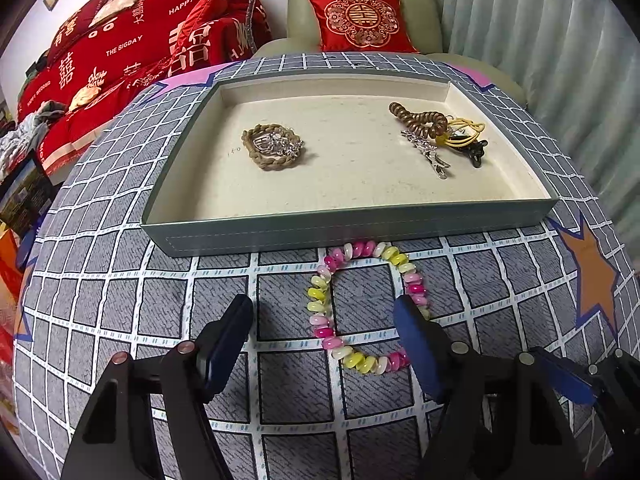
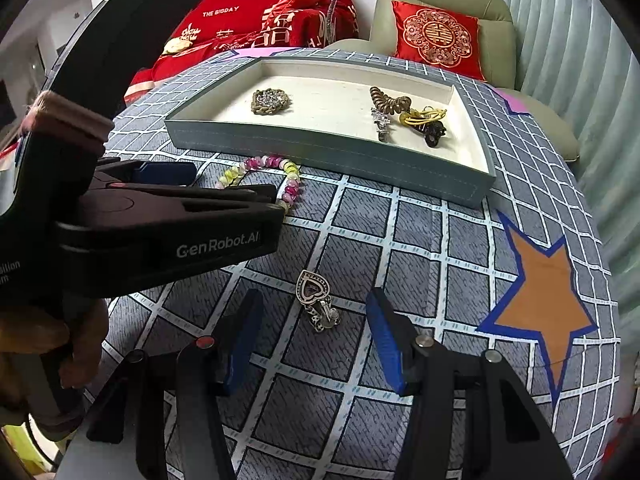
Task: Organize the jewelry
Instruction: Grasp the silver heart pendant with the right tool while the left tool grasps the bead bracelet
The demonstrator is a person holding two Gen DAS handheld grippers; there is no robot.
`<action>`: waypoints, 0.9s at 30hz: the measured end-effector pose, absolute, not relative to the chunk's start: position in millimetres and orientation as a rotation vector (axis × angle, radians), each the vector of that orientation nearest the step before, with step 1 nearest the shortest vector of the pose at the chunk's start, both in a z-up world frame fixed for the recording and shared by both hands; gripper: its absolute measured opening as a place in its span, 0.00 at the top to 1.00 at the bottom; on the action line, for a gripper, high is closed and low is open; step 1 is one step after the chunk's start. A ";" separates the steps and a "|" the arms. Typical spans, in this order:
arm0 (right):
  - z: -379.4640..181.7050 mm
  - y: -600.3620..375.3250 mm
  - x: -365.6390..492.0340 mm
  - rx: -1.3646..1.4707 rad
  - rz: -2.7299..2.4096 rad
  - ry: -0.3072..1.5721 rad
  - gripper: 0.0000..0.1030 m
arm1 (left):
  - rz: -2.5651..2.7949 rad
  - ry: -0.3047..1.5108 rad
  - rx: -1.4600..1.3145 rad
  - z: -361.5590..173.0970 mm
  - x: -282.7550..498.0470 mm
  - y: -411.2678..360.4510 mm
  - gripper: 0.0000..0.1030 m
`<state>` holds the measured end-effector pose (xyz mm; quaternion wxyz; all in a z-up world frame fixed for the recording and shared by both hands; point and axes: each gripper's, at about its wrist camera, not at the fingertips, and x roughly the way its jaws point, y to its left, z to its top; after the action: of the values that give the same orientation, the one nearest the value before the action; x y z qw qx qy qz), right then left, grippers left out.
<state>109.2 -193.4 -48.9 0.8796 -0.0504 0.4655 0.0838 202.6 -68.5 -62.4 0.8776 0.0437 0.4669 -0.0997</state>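
Observation:
A pink, yellow and white beaded bracelet [image 1: 362, 304] lies on the checked tablecloth just in front of the grey jewelry tray [image 1: 352, 236]. My left gripper [image 1: 324, 320] is open around it: the right finger overlaps the bracelet's right side and the left finger stands apart from it. In the right wrist view a silver heart-shaped clip [image 2: 316, 300] lies on the cloth between the open fingers of my right gripper [image 2: 314, 312], with neither pad touching it. The left gripper [image 2: 236, 184] shows at the left there, over the bracelet [image 2: 276, 162].
The tray [image 2: 328, 148] holds a brown braided hair tie with a rhinestone piece [image 1: 272, 146], a brown spiral tie [image 1: 420, 118], a silver clip [image 1: 428, 152], yellow ties [image 1: 464, 132] and a black clip [image 1: 476, 152]. An armchair with a red cushion [image 1: 360, 20] stands behind the table.

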 end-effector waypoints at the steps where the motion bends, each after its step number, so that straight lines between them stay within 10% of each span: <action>1: -48.7 -192.7 108.6 -0.111 0.176 0.966 0.57 | -0.208 0.974 0.092 -62.4 202.7 -68.4 0.21; 6: -47.4 -186.5 107.5 -0.126 0.200 0.966 0.83 | -0.204 0.974 0.090 -62.3 202.7 -68.9 0.21; 19: -37.9 -222.1 90.6 0.026 0.188 0.986 0.83 | -0.227 0.979 0.101 -60.0 197.9 -72.9 0.32; 27: -28.3 -251.2 72.9 0.149 0.173 0.982 0.83 | -0.270 0.977 0.115 -56.7 194.8 -80.0 0.81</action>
<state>72.9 -251.2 -28.3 0.8757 0.0714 0.4703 0.0830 194.8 -80.0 -56.7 0.8727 0.0552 0.4675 -0.1294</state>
